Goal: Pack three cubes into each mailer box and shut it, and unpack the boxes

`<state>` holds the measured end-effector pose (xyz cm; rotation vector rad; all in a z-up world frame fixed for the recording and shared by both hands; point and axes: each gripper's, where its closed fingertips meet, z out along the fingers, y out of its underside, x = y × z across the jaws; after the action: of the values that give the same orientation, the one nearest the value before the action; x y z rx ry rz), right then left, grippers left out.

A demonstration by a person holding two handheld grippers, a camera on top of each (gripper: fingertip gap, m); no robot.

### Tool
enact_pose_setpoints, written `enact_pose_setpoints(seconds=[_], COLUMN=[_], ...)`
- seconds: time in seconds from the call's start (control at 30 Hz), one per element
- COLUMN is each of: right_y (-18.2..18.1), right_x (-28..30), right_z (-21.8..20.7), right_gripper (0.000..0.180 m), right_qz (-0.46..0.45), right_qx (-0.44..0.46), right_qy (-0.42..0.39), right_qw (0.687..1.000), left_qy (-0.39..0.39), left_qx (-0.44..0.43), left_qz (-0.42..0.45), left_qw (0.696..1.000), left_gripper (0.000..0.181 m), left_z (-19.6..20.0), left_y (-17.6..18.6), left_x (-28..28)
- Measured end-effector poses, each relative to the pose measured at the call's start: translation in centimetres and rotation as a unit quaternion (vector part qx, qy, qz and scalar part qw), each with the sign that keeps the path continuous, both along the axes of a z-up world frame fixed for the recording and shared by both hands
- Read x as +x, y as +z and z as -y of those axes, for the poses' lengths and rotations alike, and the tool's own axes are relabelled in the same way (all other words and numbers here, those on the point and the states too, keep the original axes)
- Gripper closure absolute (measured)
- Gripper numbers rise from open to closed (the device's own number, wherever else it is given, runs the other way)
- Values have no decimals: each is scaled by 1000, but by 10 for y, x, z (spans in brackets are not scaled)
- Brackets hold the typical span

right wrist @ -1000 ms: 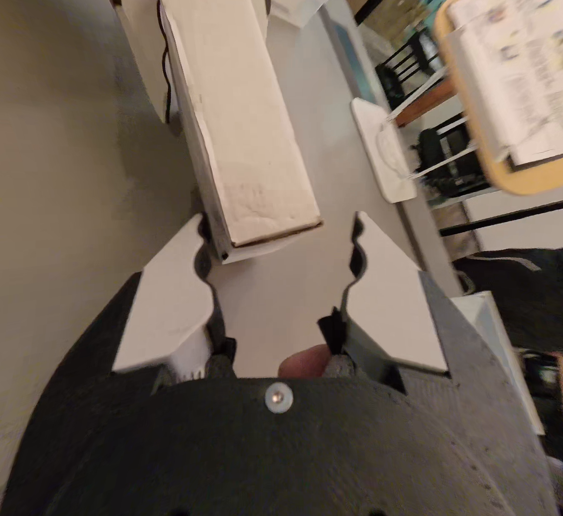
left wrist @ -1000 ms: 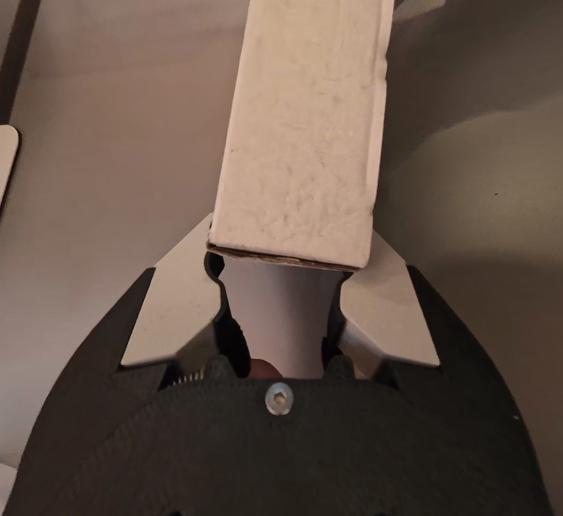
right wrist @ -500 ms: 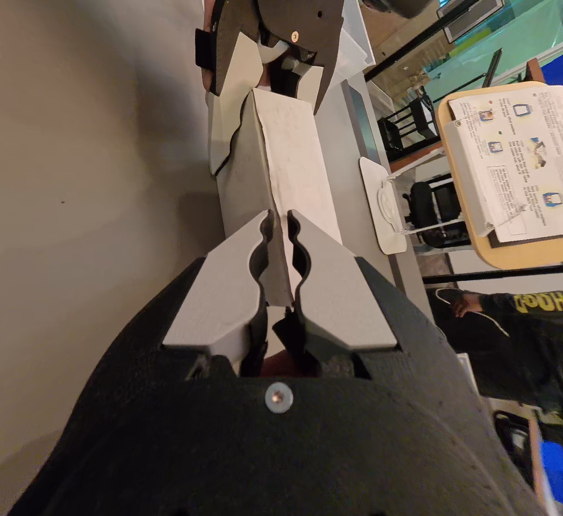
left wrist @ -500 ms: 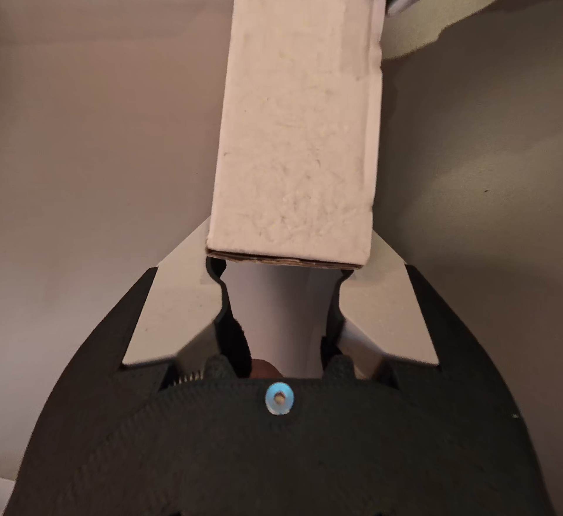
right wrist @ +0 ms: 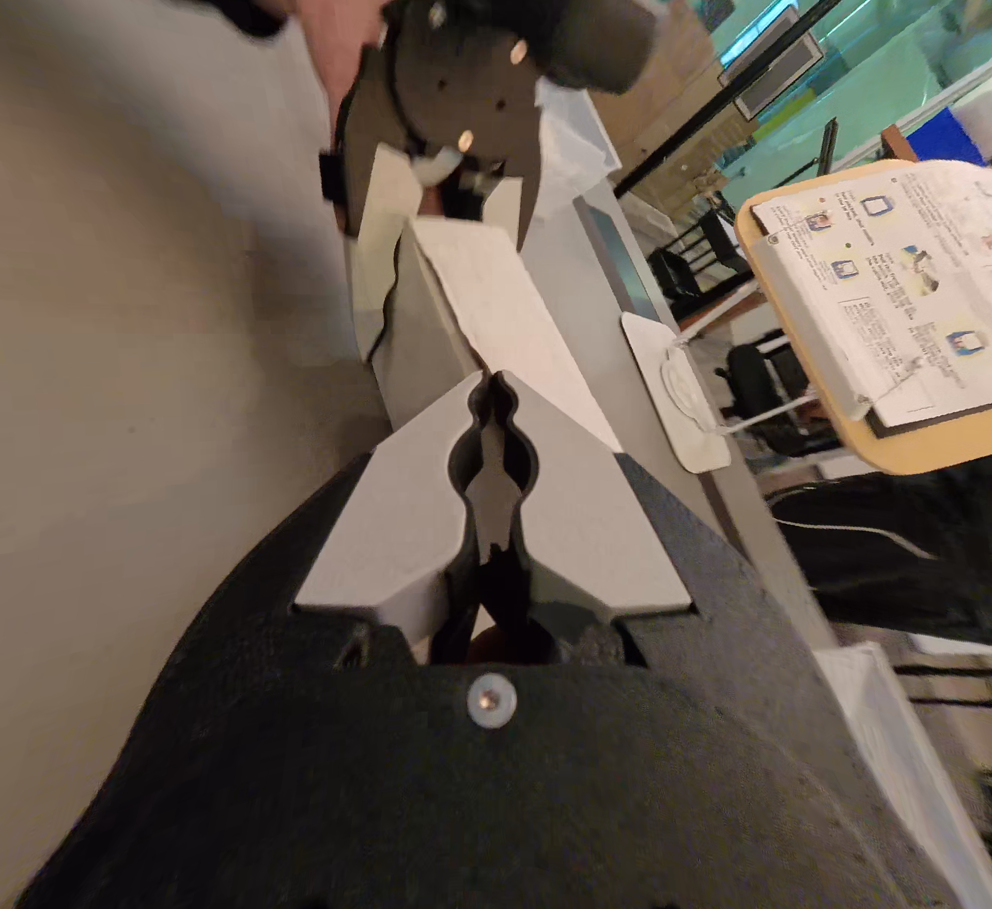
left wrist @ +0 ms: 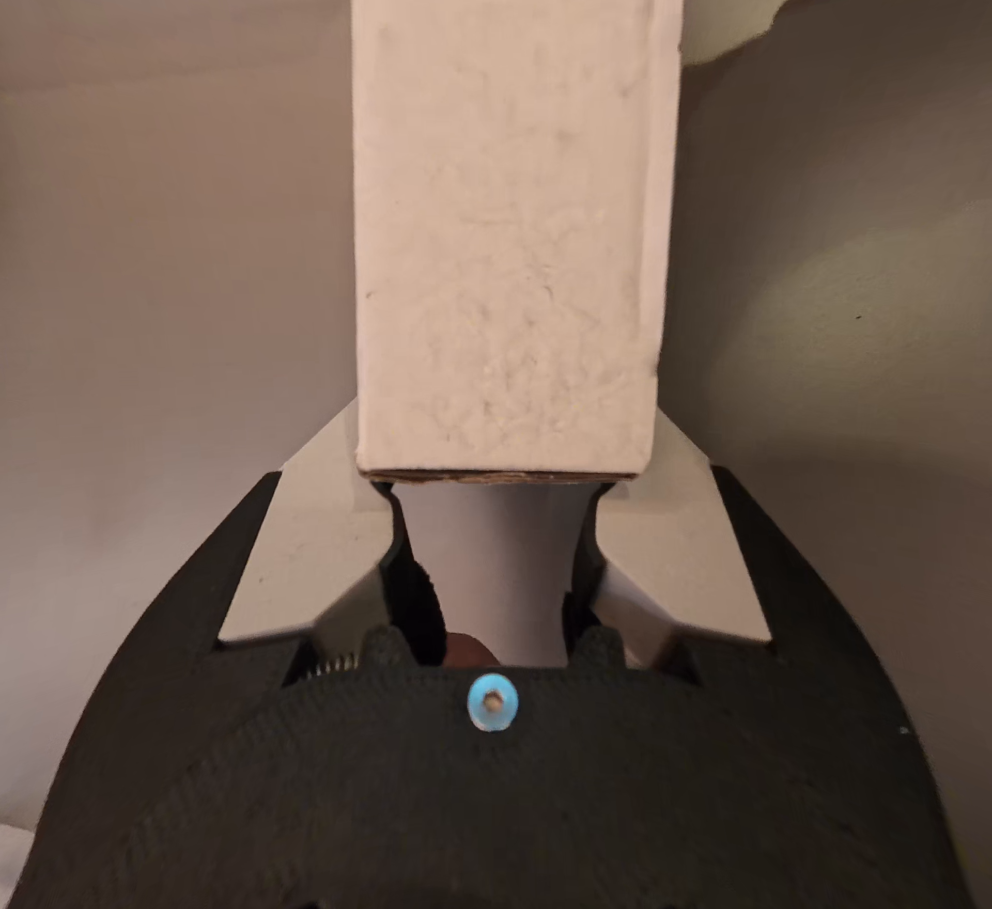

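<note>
While both grippers clamp the white mailer box point(left wrist: 504, 218), left gripper point(left wrist: 496, 486) and right gripper point(right wrist: 493, 389), its contents stay hidden.

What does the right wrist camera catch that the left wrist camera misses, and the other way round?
Only the right wrist view shows the right gripper pinched on the box's near edge, the person's hand, a board of printed sheets and a white stand. Only the left wrist view shows the box's crinkled broad face head-on, filling the frame over the plain table. Both show the white mailer box clamped endwise in the left gripper.
</note>
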<state>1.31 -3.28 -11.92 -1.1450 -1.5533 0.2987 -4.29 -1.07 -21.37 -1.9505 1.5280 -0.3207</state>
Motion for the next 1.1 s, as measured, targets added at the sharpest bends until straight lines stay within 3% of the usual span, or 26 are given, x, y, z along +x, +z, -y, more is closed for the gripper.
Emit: enact_pose_setpoints(seconds=[0.3,0.53,0.7,0.87,1.1], right_y=[3,4,1,8,13], right_x=[3,5,9,9,8], right_z=[-2,-10,-14,-16,-22], right_gripper=[180,180,180,180,180], right_qz=[8,-86,-10,-37,-5], right_qx=[-22,-163,-56,-60,44], right_qy=[-16,-14,-48,-51,-75], right_qw=[1000,983,997,996,996], left_qy=[-6,2,-1,-14,-20], left_qx=[25,39,14,-3,-33], left_qz=[-66,-105,-135,-149,-154], left_qw=[998,994,991,989,987], left_gripper=[113,114,114,115,115], left_z=[-6,-14,-14,-14,-14], left_y=[-3,-4,-5,-6,-8], left_x=[-2,-6,-8,-8,-9])
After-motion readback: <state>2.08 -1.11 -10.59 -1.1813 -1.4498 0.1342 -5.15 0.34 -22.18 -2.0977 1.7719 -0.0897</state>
